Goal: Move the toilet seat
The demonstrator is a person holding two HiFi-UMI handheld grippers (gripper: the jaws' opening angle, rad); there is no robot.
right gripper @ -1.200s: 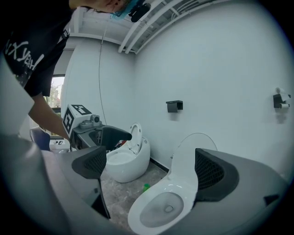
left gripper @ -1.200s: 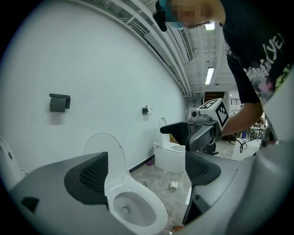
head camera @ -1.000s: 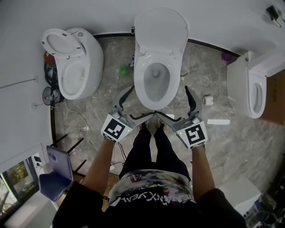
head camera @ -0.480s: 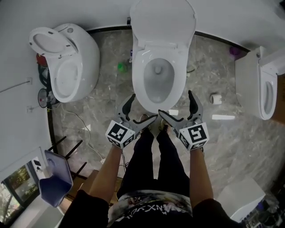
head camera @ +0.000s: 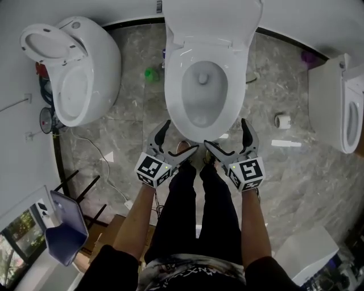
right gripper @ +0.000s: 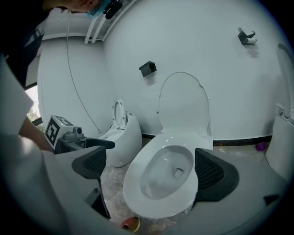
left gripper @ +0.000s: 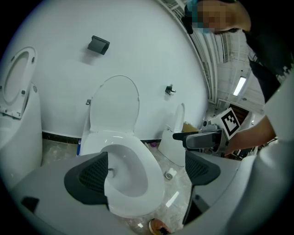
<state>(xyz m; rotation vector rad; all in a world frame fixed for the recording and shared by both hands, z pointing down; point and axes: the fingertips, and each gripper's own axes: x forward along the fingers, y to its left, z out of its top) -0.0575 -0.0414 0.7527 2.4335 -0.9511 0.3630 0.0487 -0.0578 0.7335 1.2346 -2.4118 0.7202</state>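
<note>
The toilet seat [head camera: 173, 94] lies flat on the bowl [head camera: 200, 111] of the middle toilet, and the lid [head camera: 211, 20] is raised behind it. The left gripper [head camera: 182, 135] and right gripper [head camera: 225, 132] hover by the front edge, jaws wide apart, with nothing held. The seat looks like stiff, glossy plastic. It is probably light, hinged at the back and likely slippery. The front edge seems the best hold, with one jaw slipped underneath.

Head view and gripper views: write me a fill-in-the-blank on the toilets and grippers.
The middle white ceramic toilet has its oval lid ___. The left gripper and right gripper both have jaws ___. The white paper roll lies on the grey stone floor nearest the ___ gripper.
Missing: raised; open; right.
</note>
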